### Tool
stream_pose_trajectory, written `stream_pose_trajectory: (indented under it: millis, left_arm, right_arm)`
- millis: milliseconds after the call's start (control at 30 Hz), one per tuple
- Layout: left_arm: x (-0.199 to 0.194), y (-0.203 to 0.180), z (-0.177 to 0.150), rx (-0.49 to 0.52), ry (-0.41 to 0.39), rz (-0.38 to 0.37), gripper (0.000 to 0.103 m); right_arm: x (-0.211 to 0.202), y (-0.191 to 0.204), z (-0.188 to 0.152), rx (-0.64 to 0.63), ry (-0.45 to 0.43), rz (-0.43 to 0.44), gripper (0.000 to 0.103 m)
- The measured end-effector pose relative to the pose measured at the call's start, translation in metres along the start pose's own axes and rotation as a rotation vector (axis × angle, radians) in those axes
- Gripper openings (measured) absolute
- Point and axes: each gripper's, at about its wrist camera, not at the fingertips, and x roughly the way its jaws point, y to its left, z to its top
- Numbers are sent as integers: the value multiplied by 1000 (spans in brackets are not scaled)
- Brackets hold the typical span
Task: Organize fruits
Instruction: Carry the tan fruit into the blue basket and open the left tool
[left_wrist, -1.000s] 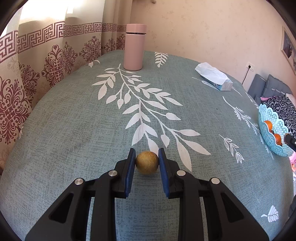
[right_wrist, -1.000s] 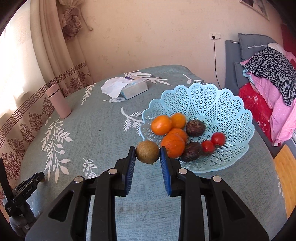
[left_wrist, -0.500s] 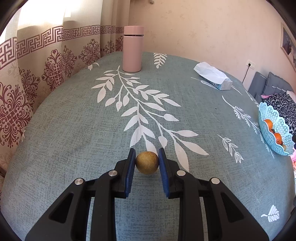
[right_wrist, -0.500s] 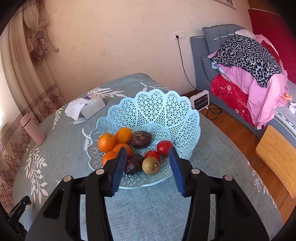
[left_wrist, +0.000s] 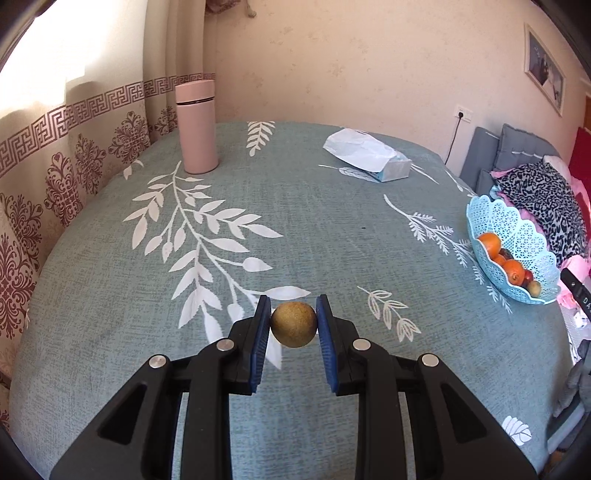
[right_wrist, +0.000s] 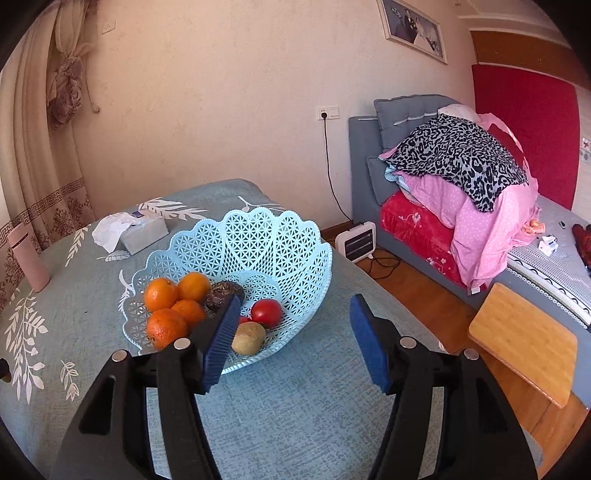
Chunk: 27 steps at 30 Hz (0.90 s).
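So we're gripping one brown kiwi (left_wrist: 293, 324) in the left hand-held gripper (left_wrist: 293, 325), its blue pads pressing on both sides of the fruit, just above the teal worktop (left_wrist: 314, 221) with the white leaf print. The right hand-held gripper (right_wrist: 293, 341) is standing wide with nothing between its pads; its jaws have just been opening, and they're hanging over the near rim of the light blue basket (right_wrist: 258, 236).

Counting what's sitting in that basket from the right wrist view: four oranges (right_wrist: 160, 293), one second kiwi (right_wrist: 248, 338) by the near rim, one dark wrinkly fruit (right_wrist: 223, 291) at the back, one red tomato (right_wrist: 266, 312), plus a sliver of another red one (right_wrist: 243, 319) mostly hiding behind the left pad.

Elsewhere on the worktop we're seeing one pink flask (left_wrist: 195, 127) standing upright near the curtain and one tissue box (left_wrist: 384, 162) with a tissue sticking out. There's printing on the box, but it's too small for us to read.
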Motion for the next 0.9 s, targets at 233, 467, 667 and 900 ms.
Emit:
stream_pose_trajectory:
  millis: [233, 467, 667, 900]
  left_arm:
    - [10, -74, 21, 128, 11, -120, 26]
    - [16, -153, 42, 245, -6, -267, 26]
    - [31, -207, 51, 326, 12, -363, 26]
    - [53, -244, 56, 363, 44, -416, 26]
  right_arm:
    - [1, -8, -3, 32, -3, 24, 65]
    - [4, -17, -4, 85, 5, 34, 68]
    - [6, -23, -5, 124, 12, 40, 71]
    - [7, -29, -6, 151, 16, 35, 72]
